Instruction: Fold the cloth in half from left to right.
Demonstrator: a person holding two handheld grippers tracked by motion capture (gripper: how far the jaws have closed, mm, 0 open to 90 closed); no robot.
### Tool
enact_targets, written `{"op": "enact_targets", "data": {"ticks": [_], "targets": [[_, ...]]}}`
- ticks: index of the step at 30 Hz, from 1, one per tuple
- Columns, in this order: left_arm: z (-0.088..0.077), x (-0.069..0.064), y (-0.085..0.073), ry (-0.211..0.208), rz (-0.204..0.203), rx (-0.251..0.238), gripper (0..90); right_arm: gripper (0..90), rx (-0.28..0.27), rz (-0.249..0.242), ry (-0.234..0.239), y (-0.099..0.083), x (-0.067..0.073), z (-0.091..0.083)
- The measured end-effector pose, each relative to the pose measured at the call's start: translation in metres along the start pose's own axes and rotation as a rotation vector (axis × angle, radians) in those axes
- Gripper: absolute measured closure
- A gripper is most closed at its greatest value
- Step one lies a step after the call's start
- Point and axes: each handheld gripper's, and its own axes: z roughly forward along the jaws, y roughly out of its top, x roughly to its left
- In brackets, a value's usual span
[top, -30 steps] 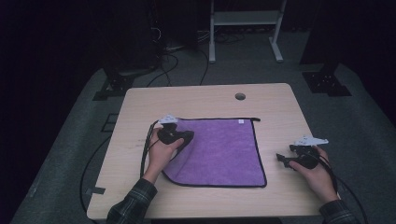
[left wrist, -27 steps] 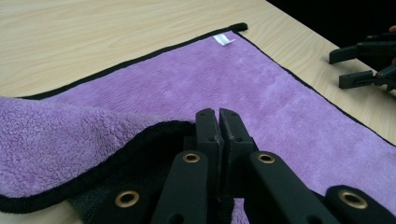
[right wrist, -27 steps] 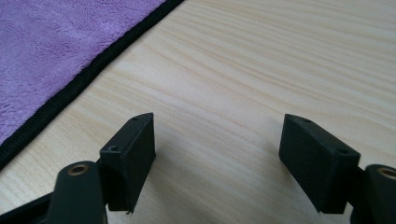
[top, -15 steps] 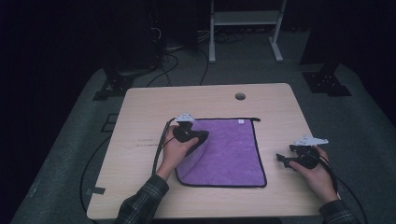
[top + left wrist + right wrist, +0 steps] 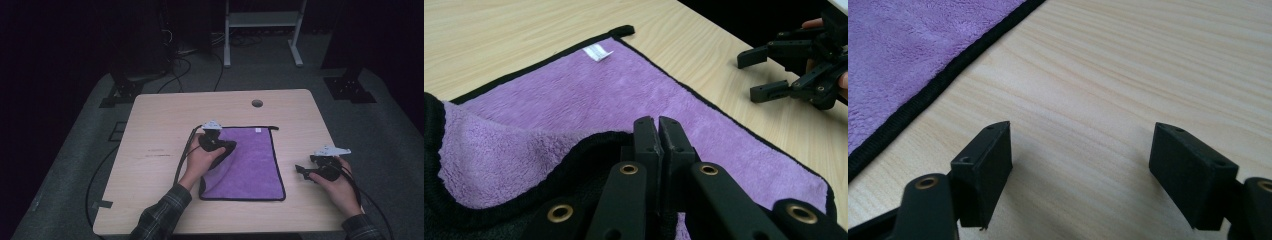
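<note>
Since the earlier frame the left hand-held gripper [image 5: 226, 146] has been carrying the purple cloth's [image 5: 252, 165] left edge rightward, jaws clamped on it, folding it (judging by the doubled layer) across the worktop [image 5: 160, 125]; the right hand-held gripper [image 5: 302, 172] is waiting beside the cloth, its jaws wide, just opened further, empty.

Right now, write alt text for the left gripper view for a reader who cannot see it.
The left gripper is shut on the black-trimmed edge of a purple cloth, lifting that edge into a fold over the part lying flat on a light wooden table. A small white tag sits near the cloth's far corner, and the right gripper waits open beyond the cloth.
</note>
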Motion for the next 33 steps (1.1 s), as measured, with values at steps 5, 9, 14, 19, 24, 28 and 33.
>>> {"op": "enact_targets", "data": {"ticks": [5,9,14,19,24,28,33], "targets": [[0.011,-0.005,0.006,-0.019,0.007,0.003,87.8,23.0,0.001,-0.001,-0.001,0.0,0.0,0.0],[0.02,-0.008,0.009,-0.032,0.01,0.004,87.8,23.1,0.001,-0.001,-0.001,0.0,0.0,0.0],[0.031,-0.012,0.012,-0.048,0.016,0.017,87.8,23.1,0.001,-0.001,-0.001,0.0,0.0,0.0],[0.042,-0.014,0.016,-0.061,0.012,0.016,87.8,23.0,0.001,-0.001,-0.001,0.0,0.0,0.0],[0.052,-0.017,0.021,-0.078,0.008,0.017,87.8,23.1,0.001,-0.001,-0.001,0.0,0.0,0.0],[0.06,-0.02,0.024,-0.094,0.008,0.019,87.8,23.1,0.001,-0.001,-0.001,0.0,0.0,0.0],[0.072,-0.025,0.028,-0.111,0.004,0.025,87.9,23.1,0.001,-0.001,-0.001,0.0,0.0,0.0]]}}
